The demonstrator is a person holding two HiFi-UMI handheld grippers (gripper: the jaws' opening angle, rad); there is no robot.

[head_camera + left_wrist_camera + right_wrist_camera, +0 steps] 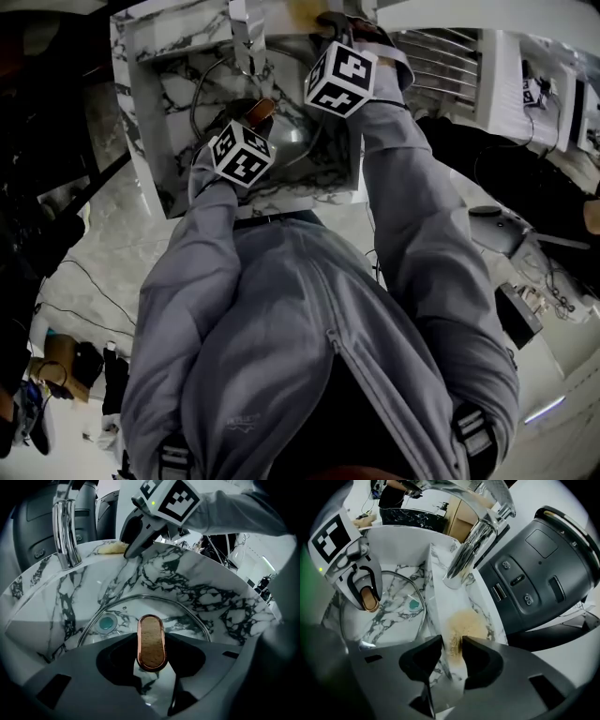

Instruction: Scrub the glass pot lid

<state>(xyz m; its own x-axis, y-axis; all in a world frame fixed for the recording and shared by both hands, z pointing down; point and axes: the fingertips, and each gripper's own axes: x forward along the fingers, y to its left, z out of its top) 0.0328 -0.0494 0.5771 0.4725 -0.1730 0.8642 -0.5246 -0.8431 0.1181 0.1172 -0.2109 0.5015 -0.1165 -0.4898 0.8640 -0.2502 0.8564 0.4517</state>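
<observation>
A glass pot lid [197, 620] lies in the marble sink [220, 597], its metal rim arcing across the basin. Its oval wooden handle [151, 641] with a copper edge stands between the jaws of my left gripper [151, 652], which is shut on it. The right gripper view shows the same grip [369, 601] over the lid [401, 620]. A yellow sponge [469, 623] lies on the sink's back ledge beside the faucet. My right gripper [452, 648] has its jaws pinched on the sponge's near edge. In the left gripper view its tips [129, 550] touch the sponge [110, 549].
A chrome faucet [473, 545] rises from the back ledge [440, 588], just left of the sponge. A teal drain plug [106, 623] sits under the lid. A dark grey appliance [539, 573] with buttons stands close behind the ledge. The sink's walls are steep around the lid.
</observation>
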